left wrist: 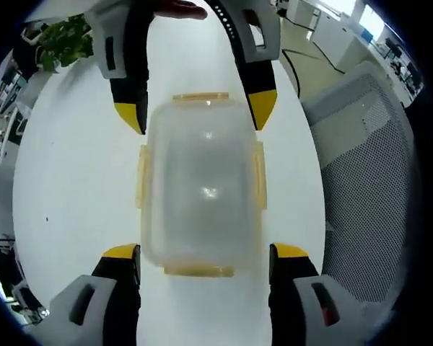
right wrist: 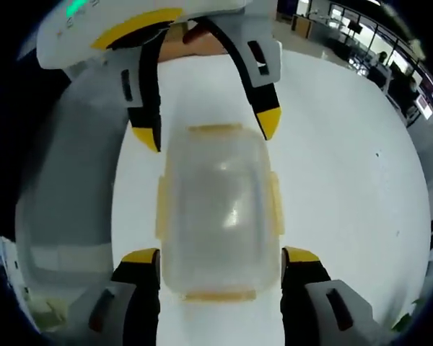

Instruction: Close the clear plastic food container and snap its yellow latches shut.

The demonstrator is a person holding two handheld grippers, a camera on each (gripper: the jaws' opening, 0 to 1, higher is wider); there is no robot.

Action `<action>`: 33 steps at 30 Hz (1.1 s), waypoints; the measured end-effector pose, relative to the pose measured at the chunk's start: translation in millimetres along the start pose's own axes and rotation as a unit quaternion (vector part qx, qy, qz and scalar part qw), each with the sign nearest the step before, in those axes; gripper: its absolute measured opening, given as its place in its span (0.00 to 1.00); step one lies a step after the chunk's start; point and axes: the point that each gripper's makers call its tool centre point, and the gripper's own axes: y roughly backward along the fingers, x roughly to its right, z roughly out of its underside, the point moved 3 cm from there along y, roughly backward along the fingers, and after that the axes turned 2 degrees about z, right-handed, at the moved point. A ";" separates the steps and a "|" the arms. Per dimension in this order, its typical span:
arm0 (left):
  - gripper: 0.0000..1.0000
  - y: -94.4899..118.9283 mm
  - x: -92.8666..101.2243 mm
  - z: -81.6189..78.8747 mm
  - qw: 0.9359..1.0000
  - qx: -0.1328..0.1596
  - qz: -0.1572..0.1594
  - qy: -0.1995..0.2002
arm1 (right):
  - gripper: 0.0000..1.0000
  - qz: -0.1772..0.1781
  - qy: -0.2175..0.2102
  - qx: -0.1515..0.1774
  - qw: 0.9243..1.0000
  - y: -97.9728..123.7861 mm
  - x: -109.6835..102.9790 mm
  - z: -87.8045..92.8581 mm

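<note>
Clear container (left wrist: 202, 191) lies on white table (left wrist: 72, 180), lid on, between both jaw pairs. Left gripper (left wrist: 206, 261) spread wide, straddling near end; right gripper (right wrist: 220, 258) likewise released at opposite end. Yellow latches (left wrist: 258, 176) flare outward, likely unsnapped; straddling centres jaws for pressing.

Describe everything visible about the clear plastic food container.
The clear plastic food container is a rounded rectangular box of cloudy, translucent plastic with its lid lying on top. Four yellow latches sit one on each side, splayed outward, apparently not snapped down. It rests flat on the white table, between the left tool at one short end and the right tool at the other. Both tools' jaws are spread wider than the box; no tip clearly touches it. Inside looks empty.
</note>
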 end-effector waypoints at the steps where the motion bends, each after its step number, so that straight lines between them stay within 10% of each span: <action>1: 0.73 -1.4 0.4 0.0 1.000 -0.001 0.000 -0.003 | 0.68 0.002 0.004 -0.002 1.000 -1.2 -0.3 0.2; 33: 0.75 -18.5 -9.4 -5.7 0.996 -0.023 -0.031 -0.077 | 0.67 -0.012 -0.014 0.008 1.000 -6.9 5.7 -3.0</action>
